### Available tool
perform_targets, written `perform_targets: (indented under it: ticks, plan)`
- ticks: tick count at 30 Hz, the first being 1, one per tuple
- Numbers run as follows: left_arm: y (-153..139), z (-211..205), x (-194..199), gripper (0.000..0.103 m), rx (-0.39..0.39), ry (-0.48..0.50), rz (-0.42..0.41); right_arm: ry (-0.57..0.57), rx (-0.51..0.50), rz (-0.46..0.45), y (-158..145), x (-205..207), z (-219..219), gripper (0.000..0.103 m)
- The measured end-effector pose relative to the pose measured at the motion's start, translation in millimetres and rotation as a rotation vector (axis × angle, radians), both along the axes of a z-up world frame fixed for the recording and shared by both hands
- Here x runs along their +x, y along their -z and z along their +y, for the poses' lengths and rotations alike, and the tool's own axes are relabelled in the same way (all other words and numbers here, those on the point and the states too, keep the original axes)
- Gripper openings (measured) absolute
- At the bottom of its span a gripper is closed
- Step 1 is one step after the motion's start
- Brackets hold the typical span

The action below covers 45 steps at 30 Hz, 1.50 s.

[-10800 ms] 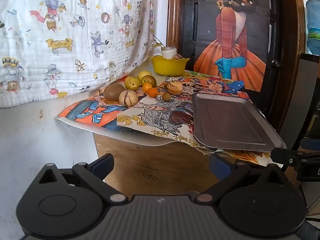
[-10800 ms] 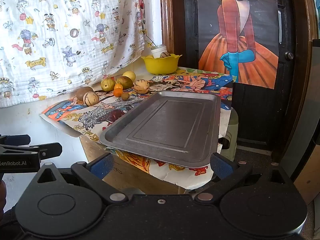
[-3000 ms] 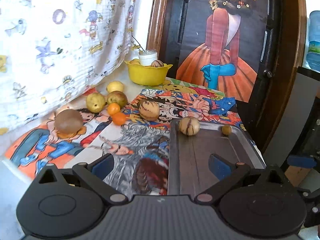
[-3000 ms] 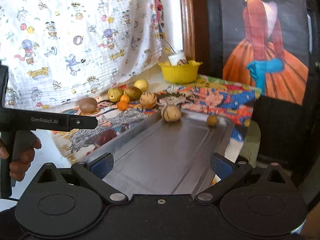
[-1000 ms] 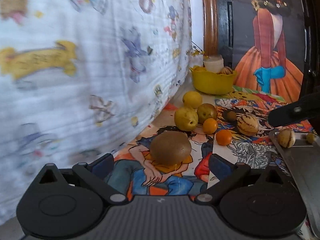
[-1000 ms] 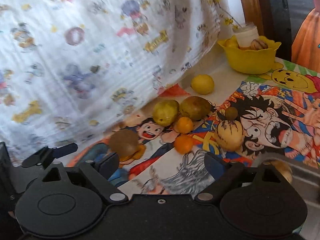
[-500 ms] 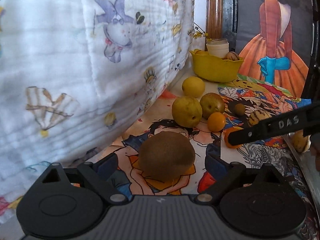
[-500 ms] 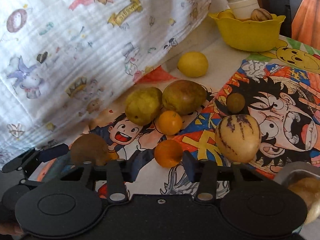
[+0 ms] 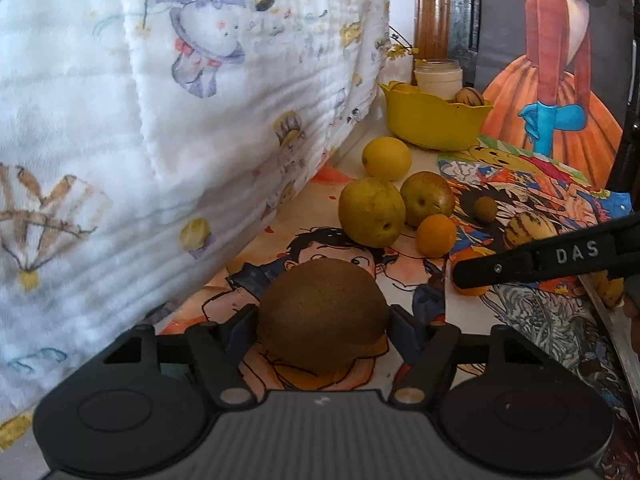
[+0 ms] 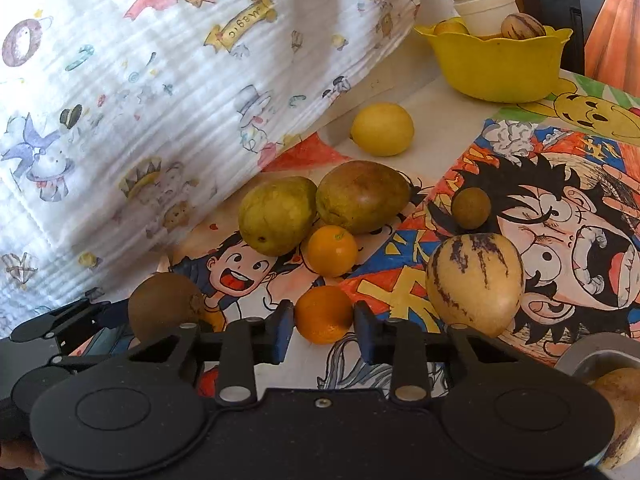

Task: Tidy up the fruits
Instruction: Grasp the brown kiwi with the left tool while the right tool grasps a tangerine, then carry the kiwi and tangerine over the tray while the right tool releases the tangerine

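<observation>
Left gripper [image 9: 322, 322]: narrowed onto the brown kiwi [image 9: 322, 314] — both blue pads against its sides; the fruit sits on the cartoon poster [image 10: 540, 184].
Right gripper [image 10: 323, 330]: clenched around a small orange [image 10: 324, 314], pads touching either side.
Kiwi axis: long axis runs across, from one finger to the other.
Yellow bowl [image 10: 496, 64]: at the far end of the poster — holds a white jar [image 10: 484, 8], a striped melon [image 10: 522, 26] and a yellow fruit.
Metal tray [image 10: 580, 354]: just beside the right gripper, a tan fruit [image 10: 618, 400] in it.
Loose fruit: second orange [image 10: 332, 250], two pears, lemon [image 10: 382, 130], between the kiwi and the bowl.
</observation>
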State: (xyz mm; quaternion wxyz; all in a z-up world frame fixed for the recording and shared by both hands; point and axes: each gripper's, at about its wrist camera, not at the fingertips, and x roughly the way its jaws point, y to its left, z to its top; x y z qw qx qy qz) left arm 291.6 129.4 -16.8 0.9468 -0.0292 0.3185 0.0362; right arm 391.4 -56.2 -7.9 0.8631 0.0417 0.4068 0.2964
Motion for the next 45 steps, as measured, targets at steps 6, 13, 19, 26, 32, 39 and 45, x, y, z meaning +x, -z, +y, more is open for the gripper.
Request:
perform_targets:
  ticks: [6,13,19,26,32,39,45]
  plan:
    - [-2,0,4,0.071,-0.002,-0.014,-0.004,0.003,0.014,0.004,0,1,0,0.035]
    - [-3,0,1,0.069,-0.016,-0.030,0.000,0.000,0.048,0.021,-1,-2,-5,0.034]
    - [-8,-6,-6,0.069,-0.017,-0.043,0.009,0.001,0.069,0.015,-11,-13,-19,0.034]
    - [-25,-22,-21,0.069,-0.012,-0.035,-0.014,0.002,0.093,-0.012,-29,-36,-51,0.034]
    - [-40,-46,-33,0.069,-0.016,-0.004,-0.039,0.033,0.116,-0.036,-45,-58,-90,0.034]
    - [-53,-90,-39,0.069,-0.031,0.070,-0.068,0.090,0.122,-0.080,-58,-79,-145,0.034]
    - [-50,-136,-34,0.069,-0.038,0.154,-0.063,0.153,0.093,-0.099,-49,-91,-194,0.034]
